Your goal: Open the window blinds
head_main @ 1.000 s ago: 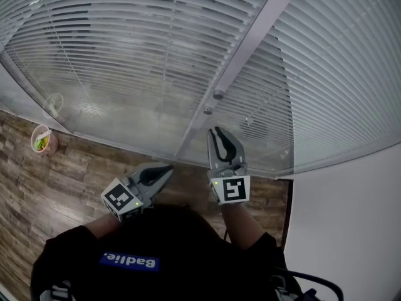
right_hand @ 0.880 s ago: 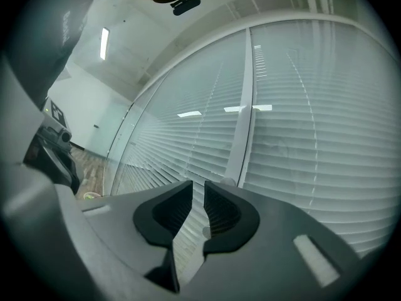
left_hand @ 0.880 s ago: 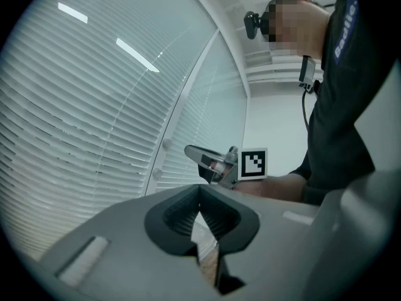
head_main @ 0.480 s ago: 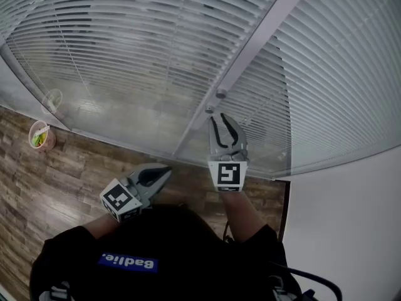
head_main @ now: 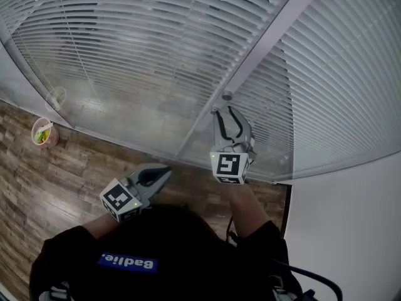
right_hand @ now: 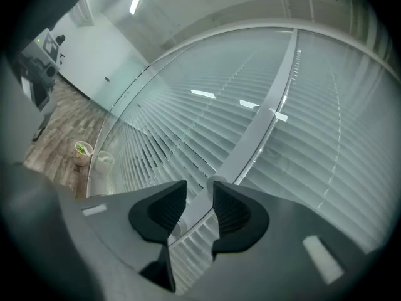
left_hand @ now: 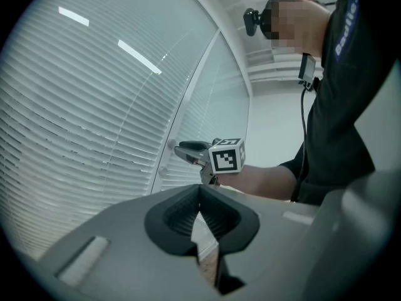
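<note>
two grippers are showing: the right gripper is reaching level to a small knob on the window post, jaws having just been opening, standing apart, gripping nothing. the left gripper is hanging low, jaws together, empty. the window blinds are hanging straight ahead, slats running level.

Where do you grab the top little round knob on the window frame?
Pinch the upper round knob around its rim, coming straight in from the room side: it sticks out of the frame, so jaws likely fit either side.
</note>
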Motion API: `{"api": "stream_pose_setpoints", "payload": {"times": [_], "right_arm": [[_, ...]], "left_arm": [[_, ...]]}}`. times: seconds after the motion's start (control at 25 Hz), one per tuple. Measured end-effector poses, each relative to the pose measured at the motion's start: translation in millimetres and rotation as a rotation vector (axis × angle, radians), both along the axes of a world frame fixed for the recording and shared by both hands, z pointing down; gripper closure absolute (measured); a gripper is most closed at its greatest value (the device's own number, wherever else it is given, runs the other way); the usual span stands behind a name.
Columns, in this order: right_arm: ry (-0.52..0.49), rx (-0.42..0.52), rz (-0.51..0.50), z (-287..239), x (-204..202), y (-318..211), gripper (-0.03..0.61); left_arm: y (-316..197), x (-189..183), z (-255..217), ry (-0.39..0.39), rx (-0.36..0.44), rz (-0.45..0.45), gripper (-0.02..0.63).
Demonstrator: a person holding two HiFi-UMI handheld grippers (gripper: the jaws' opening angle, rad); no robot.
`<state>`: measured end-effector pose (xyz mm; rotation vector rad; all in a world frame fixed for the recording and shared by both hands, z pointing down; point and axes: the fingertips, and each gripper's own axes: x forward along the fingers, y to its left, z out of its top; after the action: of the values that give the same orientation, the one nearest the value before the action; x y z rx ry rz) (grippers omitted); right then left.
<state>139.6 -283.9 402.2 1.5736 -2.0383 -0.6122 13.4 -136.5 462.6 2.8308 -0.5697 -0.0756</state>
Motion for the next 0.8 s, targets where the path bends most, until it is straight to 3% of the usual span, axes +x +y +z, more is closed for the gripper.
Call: {"api": "stream_pose_setpoints", "payload": {"times": [0.52,0.8], "right_arm": [[0.230,0.049,0.045,-8.0,5.3,-21.9,0.453],[0.452,0.088,0.061,-5.7,4.4,-29.4,0.453]], "left_arm": [[-1.6,-2.1,-0.5,-0.013,0.009,-0.001,0.614],[-2.7,-3.8,-0.2,-0.013,0.012,-0.004,0.614]]}}
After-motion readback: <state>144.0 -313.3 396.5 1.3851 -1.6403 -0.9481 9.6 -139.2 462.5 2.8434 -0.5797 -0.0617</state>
